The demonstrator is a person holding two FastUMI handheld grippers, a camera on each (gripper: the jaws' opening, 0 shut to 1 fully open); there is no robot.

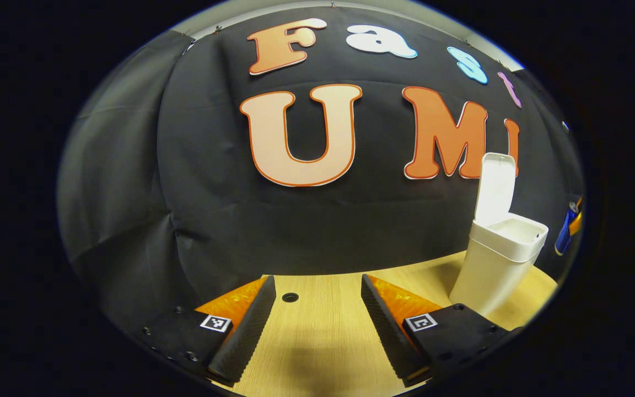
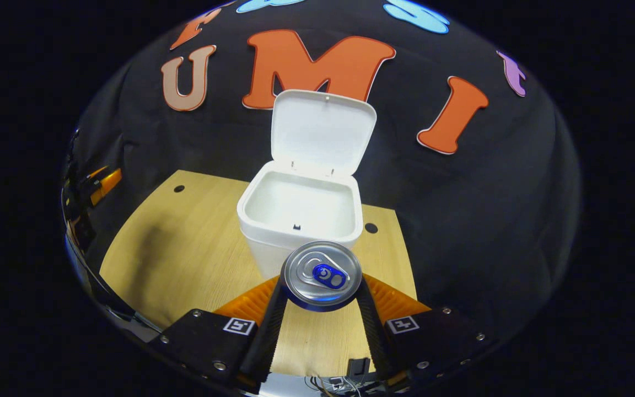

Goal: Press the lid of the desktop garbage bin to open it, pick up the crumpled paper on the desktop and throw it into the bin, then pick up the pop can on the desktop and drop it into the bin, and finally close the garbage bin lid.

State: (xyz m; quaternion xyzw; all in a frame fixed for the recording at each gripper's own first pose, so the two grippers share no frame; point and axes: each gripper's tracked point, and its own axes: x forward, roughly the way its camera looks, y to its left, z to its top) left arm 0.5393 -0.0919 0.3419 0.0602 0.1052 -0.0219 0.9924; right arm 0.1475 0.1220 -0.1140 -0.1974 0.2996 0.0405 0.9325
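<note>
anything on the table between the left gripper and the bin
No. In the left gripper view the stretch of table from the open left gripper to the white bin is bare wood, apart from a small hole in the tabletop.

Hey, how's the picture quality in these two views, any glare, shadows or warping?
Left gripper view: the raised lid of the bin is washed out by glare, a soft shadow falls on the table between the left claw fingers, and the table edge bows. Right gripper view: sharp, with highlights on the pop can top in the right claw.
</note>
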